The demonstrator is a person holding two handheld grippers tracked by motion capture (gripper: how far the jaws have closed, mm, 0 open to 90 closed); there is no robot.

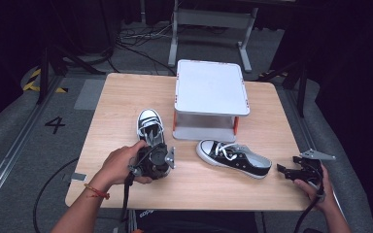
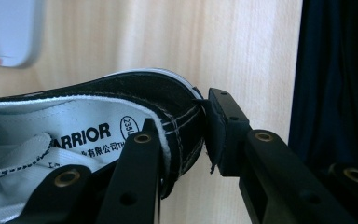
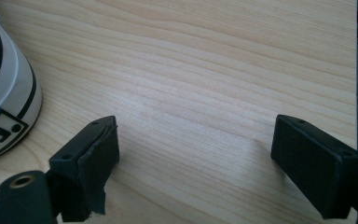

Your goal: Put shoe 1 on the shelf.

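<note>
Two black canvas sneakers with white soles and laces lie on the wooden table [image 1: 121, 97]. The left shoe [image 1: 148, 124] points away from me. My left gripper [image 1: 151, 148] sits at its heel. In the left gripper view, the left gripper [image 2: 182, 122] has one jaw inside on the white lining and the other pad against the outside of the left shoe's heel [image 2: 168, 95], shut on the heel wall. The right shoe [image 1: 233, 158] lies toe-left near the middle. My right gripper [image 1: 287, 168] rests open to its right. The right gripper [image 3: 205, 149] holds nothing, with the right shoe's heel [image 3: 9, 93] at the left.
A white two-tier stand [image 1: 211, 87] with orange fittings occupies the table's back middle, just behind both shoes. The table's right edge [image 3: 355, 70] is close to my right gripper. Cables and metal frame legs lie on the floor beyond the table.
</note>
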